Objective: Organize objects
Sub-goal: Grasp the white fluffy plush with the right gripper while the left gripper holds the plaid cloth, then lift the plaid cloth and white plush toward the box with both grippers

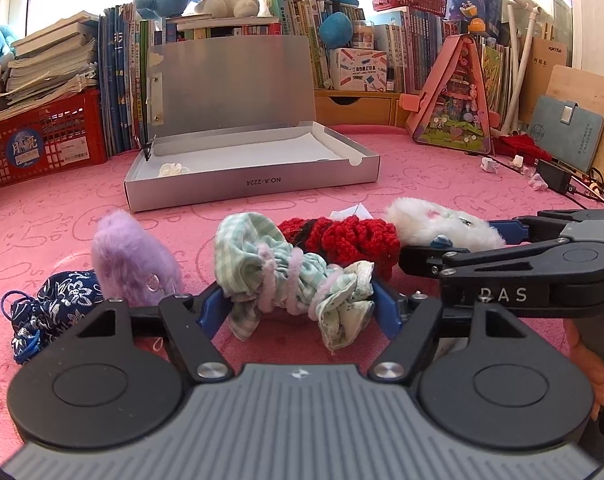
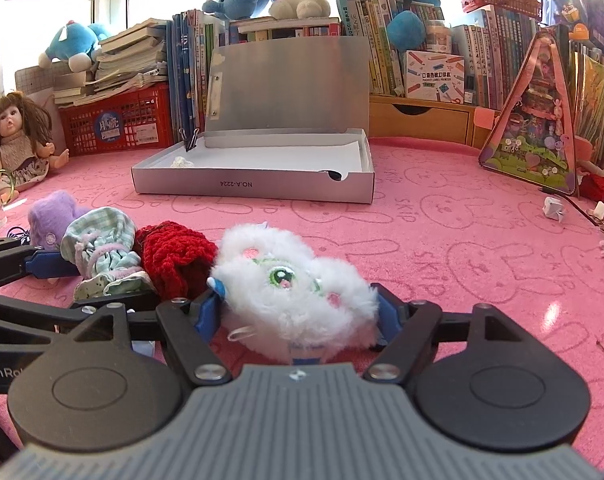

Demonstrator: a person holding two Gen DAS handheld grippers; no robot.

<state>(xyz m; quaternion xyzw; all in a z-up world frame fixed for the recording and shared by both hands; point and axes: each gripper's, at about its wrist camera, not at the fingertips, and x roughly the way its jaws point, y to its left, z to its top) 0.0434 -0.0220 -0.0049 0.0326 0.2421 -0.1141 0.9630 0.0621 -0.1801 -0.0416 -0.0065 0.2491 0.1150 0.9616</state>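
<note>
Left gripper (image 1: pixel 300 306) jaws close around the checked scrunchie (image 1: pixel 286 276); right gripper (image 2: pixel 298 308) jaws clasp the white plush (image 2: pixel 294 284), box (image 2: pixel 254 190) at 12 o'clock.

A matt pink terry cloth with pressed rabbit outlines covers the worktop (image 2: pixel 461 240), bearing a smooth grey cardboard box (image 2: pixel 254 188), a fluffy white plush (image 2: pixel 294 288), a rough red knit piece (image 2: pixel 174 252), a thin checked cotton scrunchie (image 1: pixel 286 276) and lilac fur (image 1: pixel 130 256).

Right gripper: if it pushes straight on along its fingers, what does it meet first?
The white plush toy, already between the right gripper fingers. Beyond it lies bare pink mat, then probably the open grey box.
</note>
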